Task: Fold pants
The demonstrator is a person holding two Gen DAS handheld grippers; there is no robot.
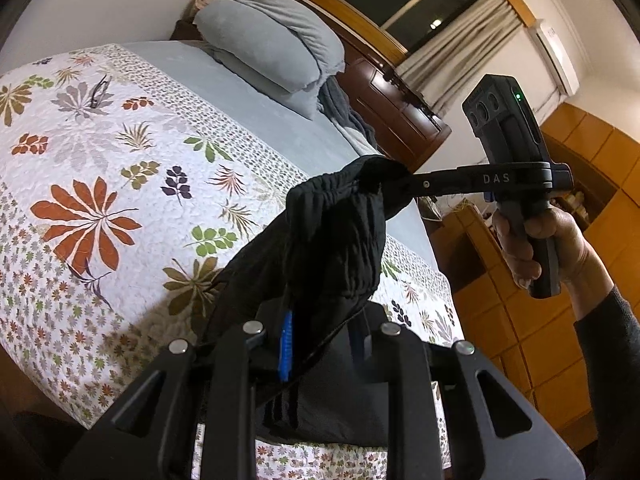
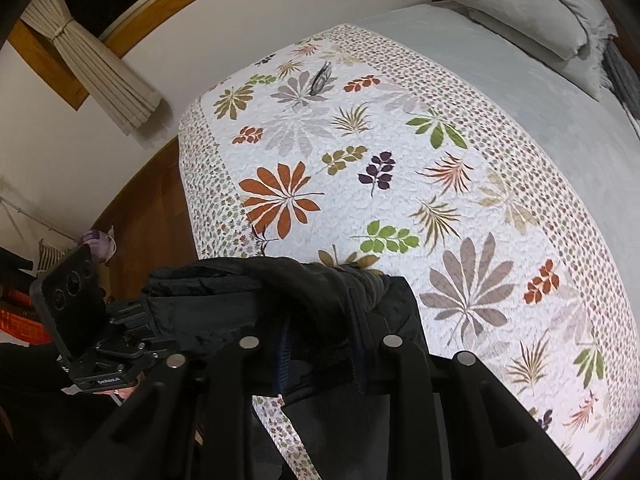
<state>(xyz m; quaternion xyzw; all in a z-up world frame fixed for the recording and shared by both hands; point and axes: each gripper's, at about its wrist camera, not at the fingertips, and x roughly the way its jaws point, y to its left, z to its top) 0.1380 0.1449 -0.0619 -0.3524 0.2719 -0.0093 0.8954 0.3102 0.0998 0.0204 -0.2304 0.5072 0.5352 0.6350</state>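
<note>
Black pants (image 1: 336,236) hang in the air above the bed, stretched between both grippers by their gathered elastic waistband. My left gripper (image 1: 324,332) is shut on one end of the waistband. My right gripper (image 1: 394,182) shows at the right of the left wrist view, held by a hand, and is shut on the other end. In the right wrist view the pants (image 2: 256,292) bunch over my right gripper (image 2: 324,344), and my left gripper (image 2: 150,312) clamps the fabric at the left. The legs drop out of sight below.
A floral quilt (image 1: 100,184) covers the near part of the bed, with a grey sheet (image 1: 256,96) beyond it. Grey pillows (image 1: 272,40) lie at the headboard. A wooden cabinet (image 1: 400,116), curtains (image 1: 452,52) and wooden flooring (image 1: 532,320) are to the right.
</note>
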